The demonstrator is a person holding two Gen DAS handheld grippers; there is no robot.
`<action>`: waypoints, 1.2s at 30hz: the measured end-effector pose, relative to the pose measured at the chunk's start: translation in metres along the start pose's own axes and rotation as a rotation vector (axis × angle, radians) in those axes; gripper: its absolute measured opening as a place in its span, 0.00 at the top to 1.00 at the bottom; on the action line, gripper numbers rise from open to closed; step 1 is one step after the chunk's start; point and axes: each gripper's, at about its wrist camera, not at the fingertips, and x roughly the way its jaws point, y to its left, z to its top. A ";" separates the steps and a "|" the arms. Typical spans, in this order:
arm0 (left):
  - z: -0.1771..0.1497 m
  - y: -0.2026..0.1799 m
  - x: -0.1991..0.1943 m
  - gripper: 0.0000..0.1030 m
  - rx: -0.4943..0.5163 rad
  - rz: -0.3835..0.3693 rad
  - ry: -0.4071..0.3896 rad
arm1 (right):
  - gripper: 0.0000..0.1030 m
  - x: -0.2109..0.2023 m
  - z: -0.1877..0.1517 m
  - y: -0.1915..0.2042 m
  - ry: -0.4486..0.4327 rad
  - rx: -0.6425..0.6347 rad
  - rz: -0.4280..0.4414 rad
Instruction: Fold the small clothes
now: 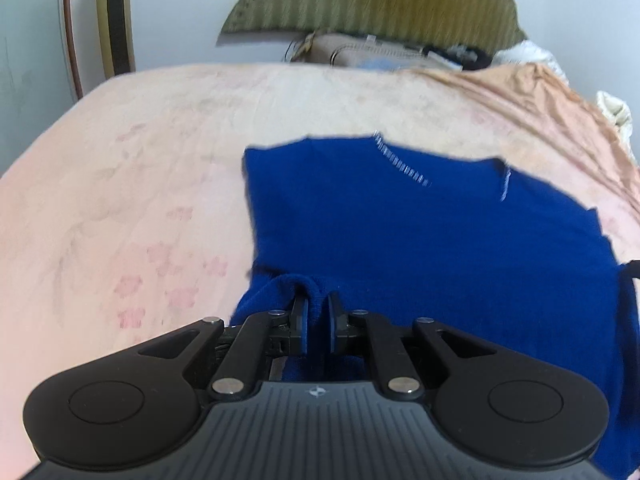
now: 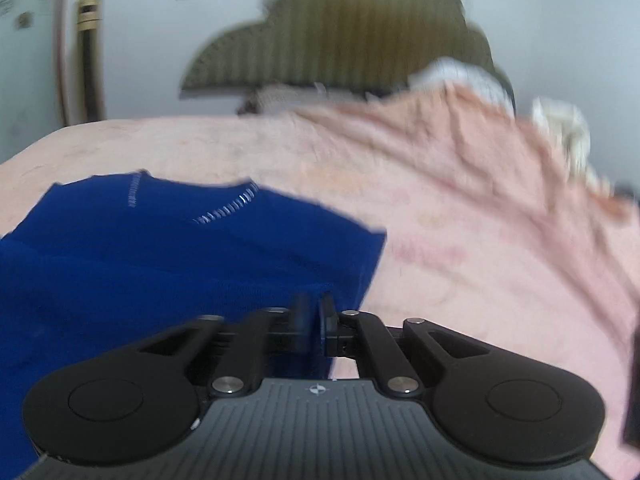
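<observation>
In the left wrist view, a royal-blue knitted garment (image 1: 420,248) lies spread on a bed covered with a pale pink floral sheet (image 1: 132,184), its far edge carrying two short runs of white stitching near what looks like the neckline; the near left corner of the cloth is bunched up into a small raised fold, and the left gripper (image 1: 318,314) has its two fingers drawn close together on that fold, so the pads pinch the blue fabric between them; the garment fills the middle and right of the view and runs on under the gripper's body; beyond the bed stands an olive-green scalloped headboard (image 1: 372,4) against a white wall, with a beige bundle and some crumpled pale cloth at its foot, blurred. In the right wrist view, the same blue garment (image 2: 160,264) fills the left half of the picture, its right edge slanting down across the pink sheet (image 2: 480,240) toward the gripper; the right gripper (image 2: 314,316) sits at that near right corner with a narrow gap between its fingers and blue cloth showing in the gap; the picture is smeared by motion, so I cannot tell whether the pads actually press the fabric; the sheet rises in wrinkles at the far right, and the headboard (image 2: 340,40) shows behind it, blurred.
</observation>
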 end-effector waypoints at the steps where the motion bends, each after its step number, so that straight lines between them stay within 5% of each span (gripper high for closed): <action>1: -0.003 0.002 -0.002 0.86 0.001 -0.002 0.009 | 0.76 0.000 -0.002 -0.007 0.008 0.059 0.001; 3: -0.009 0.005 -0.010 0.72 0.019 0.009 -0.001 | 0.72 -0.011 -0.012 -0.018 -0.002 0.126 0.008; 5: -0.016 0.004 -0.020 0.31 0.051 0.076 -0.026 | 0.72 -0.031 -0.025 -0.023 -0.021 0.142 0.000; 7: -0.025 -0.003 -0.032 0.21 0.072 0.156 -0.080 | 0.70 -0.047 -0.038 -0.026 -0.018 0.174 0.011; 9: -0.031 -0.016 -0.039 0.21 0.111 0.188 -0.095 | 0.69 -0.061 -0.048 -0.020 -0.013 0.205 0.050; 12: -0.041 -0.040 -0.043 0.21 0.131 0.205 -0.078 | 0.50 -0.077 -0.052 0.004 -0.041 0.195 0.107; 14: -0.047 -0.053 -0.040 0.21 0.148 0.216 -0.063 | 0.22 -0.079 -0.050 0.028 -0.056 0.157 0.142; 15: -0.050 -0.059 -0.039 0.21 0.157 0.230 -0.054 | 0.19 -0.078 -0.050 0.040 -0.058 0.129 0.154; 20: -0.062 -0.071 -0.038 0.21 0.187 0.254 -0.034 | 0.16 -0.075 -0.053 0.075 -0.022 0.021 0.126; 36: -0.078 -0.076 -0.051 0.21 0.175 0.260 0.002 | 0.14 -0.095 -0.076 0.058 0.009 0.118 0.167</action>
